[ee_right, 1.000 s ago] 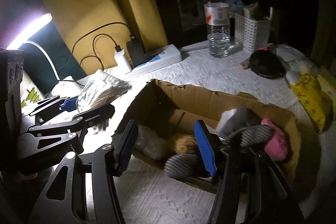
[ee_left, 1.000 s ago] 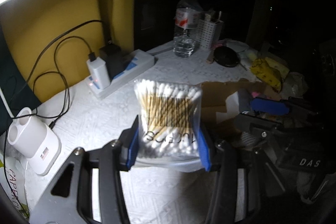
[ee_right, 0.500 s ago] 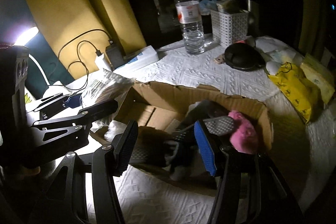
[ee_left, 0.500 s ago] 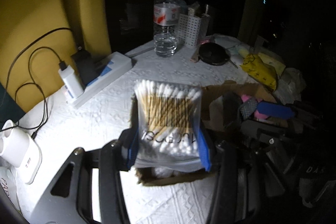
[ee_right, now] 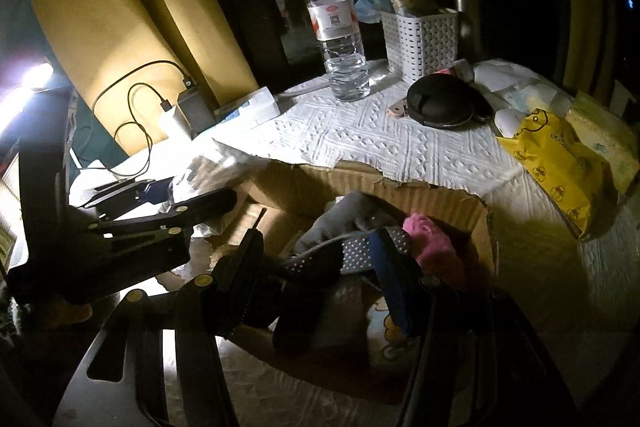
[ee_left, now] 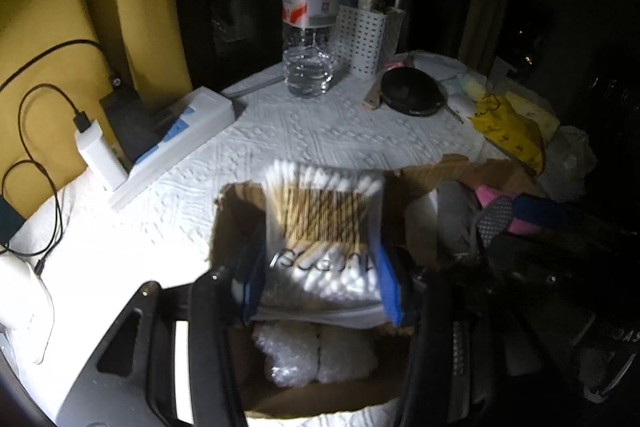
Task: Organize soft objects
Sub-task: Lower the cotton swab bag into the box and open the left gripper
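Observation:
My left gripper (ee_left: 320,283) is shut on a clear bag of cotton swabs (ee_left: 324,227) and holds it over the left end of an open cardboard box (ee_left: 224,211). A white bubble-wrap bundle (ee_left: 312,355) lies in the box under the bag. My right gripper (ee_right: 320,263) is open above the box (ee_right: 400,183), its fingers spread over a grey dotted soft item (ee_right: 360,247) and a pink fluffy one (ee_right: 432,247). The left gripper (ee_right: 188,187) with the swab bag also shows at the left in the right wrist view.
A water bottle (ee_left: 308,19), a white perforated basket (ee_left: 366,39) and a black round pouch (ee_left: 412,91) stand at the back of the white table. A power strip with chargers (ee_left: 160,139) lies left. Yellow packets (ee_right: 556,155) lie right.
My left gripper has carried the swab bag to the right, from over the table to over the box. My right gripper has moved forward over the box's soft items.

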A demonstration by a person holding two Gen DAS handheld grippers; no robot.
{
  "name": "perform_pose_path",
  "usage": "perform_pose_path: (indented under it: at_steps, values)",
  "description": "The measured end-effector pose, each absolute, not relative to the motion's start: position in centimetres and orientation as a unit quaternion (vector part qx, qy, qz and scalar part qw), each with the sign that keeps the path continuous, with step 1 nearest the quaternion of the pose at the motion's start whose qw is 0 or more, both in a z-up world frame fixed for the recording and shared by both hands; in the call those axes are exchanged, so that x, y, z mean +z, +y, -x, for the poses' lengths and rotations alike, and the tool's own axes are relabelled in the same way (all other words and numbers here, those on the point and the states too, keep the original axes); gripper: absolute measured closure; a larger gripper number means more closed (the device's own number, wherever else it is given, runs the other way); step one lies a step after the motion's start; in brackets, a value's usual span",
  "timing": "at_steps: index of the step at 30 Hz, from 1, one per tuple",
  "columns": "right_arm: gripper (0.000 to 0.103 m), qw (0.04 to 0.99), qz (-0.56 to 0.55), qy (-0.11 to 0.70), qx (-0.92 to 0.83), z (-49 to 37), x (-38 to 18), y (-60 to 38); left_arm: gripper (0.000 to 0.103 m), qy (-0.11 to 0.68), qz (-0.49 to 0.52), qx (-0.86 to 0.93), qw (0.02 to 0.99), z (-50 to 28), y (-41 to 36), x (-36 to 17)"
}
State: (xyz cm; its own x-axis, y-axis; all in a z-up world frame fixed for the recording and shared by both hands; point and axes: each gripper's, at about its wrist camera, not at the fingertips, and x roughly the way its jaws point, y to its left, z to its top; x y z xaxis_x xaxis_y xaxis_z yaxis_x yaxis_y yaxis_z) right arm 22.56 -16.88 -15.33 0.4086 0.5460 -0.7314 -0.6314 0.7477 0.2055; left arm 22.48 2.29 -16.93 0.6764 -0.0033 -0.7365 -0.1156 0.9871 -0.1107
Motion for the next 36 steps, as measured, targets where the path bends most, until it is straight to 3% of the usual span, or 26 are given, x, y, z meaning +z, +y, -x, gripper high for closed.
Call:
perform_pose_path:
  at_steps: [9,11,36]
  values:
    - [0.044,0.838,0.045,0.417,0.349,-23.2,-15.6,-17.0,0.047,0.406,0.072,0.036,0.91,-23.1,1.8,-17.4]
    - [0.044,0.838,0.045,0.418,0.348,-23.2,-15.6,-17.1,0.034,0.403,0.073,0.036,0.911,-23.0,1.8,-17.2]
    - [0.044,0.852,0.055,0.397,0.336,-19.4,-12.7,-17.8,0.033,0.367,0.07,0.027,0.927,-17.9,1.0,-13.4]
